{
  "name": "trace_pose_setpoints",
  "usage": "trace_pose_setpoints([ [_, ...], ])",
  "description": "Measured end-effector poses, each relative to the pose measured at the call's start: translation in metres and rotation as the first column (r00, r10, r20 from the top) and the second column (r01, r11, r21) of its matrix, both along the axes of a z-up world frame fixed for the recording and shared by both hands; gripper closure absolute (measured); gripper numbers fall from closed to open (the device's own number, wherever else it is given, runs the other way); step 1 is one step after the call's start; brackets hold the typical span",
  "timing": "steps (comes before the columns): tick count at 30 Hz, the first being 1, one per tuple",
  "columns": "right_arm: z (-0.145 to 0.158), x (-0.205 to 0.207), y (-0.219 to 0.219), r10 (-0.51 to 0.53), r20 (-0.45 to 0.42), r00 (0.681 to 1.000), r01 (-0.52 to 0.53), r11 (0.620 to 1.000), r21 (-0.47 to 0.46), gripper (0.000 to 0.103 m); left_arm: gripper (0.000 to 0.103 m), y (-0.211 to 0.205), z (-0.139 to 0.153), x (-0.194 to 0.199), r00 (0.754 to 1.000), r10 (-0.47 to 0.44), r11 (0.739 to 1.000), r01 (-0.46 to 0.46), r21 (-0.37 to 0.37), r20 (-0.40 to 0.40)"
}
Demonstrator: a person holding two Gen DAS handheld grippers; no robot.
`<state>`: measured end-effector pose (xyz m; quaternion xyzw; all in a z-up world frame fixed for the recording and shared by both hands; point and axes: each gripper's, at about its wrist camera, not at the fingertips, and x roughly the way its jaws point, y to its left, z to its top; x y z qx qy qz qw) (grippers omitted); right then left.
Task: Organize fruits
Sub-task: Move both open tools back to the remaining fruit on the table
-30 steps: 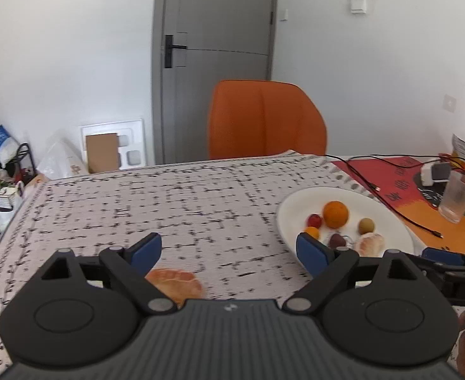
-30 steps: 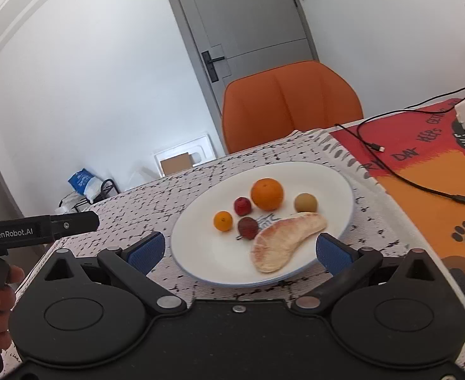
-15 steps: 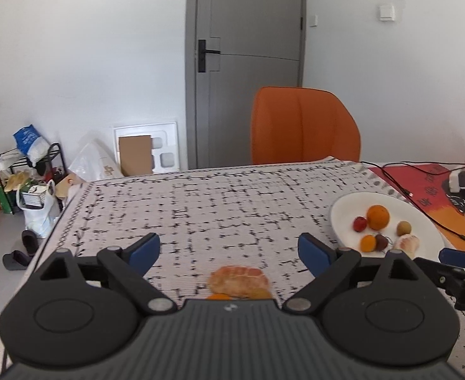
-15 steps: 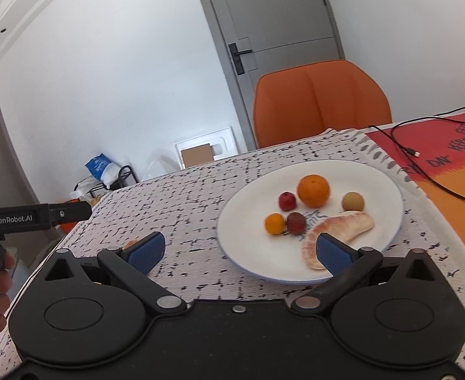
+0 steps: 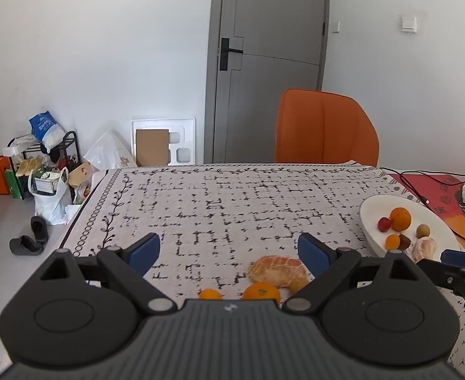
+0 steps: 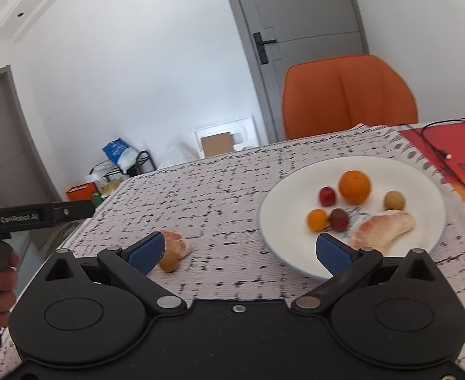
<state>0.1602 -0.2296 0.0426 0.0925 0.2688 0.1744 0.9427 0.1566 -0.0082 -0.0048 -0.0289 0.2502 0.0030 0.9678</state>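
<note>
Seen from the left wrist, the left gripper (image 5: 229, 250) stands wide open and empty above the patterned tablecloth (image 5: 219, 202), a peeled citrus piece (image 5: 278, 274) and two small oranges (image 5: 262, 292) lying on the cloth near its right finger; the white plate (image 5: 373, 221) of fruit sits well apart at the right edge. From the right wrist, the right gripper (image 6: 240, 251) is likewise spread wide, holding nothing, its right finger over the plate's near rim, where an orange (image 6: 354, 186) and a pomelo segment (image 6: 383, 229) rest among smaller fruits.
</note>
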Motion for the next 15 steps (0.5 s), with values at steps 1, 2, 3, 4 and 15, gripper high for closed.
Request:
trace_pose_setpoints([
  [1,0.000,0.001,0.002,-0.002,-0.003,1.000,0.002,1.000,-0.006,0.000,0.010,0.003,-0.001,-0.001,1.000,0.004,1.000,-0.004,-0.004,-0.002],
  [2,0.000,0.000,0.006,-0.004,-0.003,1.000,0.004,1.000,-0.018,0.000,0.010,0.005,-0.003,-0.001,1.000,0.009,1.000,-0.009,-0.006,-0.005],
  [3,0.001,0.001,0.009,-0.003,0.000,1.000,0.003,1.000,-0.030,0.000,0.010,0.008,-0.005,-0.001,1.000,0.013,1.000,-0.013,-0.008,-0.009],
  [4,0.000,0.002,0.012,0.000,0.001,1.000,0.000,0.999,-0.036,0.000,0.011,0.011,-0.007,-0.001,1.000,0.015,1.000,-0.015,-0.011,-0.011],
  [15,-0.003,0.010,0.039,0.054,-0.017,0.998,-0.055,0.996,-0.071,0.001,0.019,0.031,-0.032,0.001,0.998,0.035,0.998,-0.037,-0.047,-0.052],
])
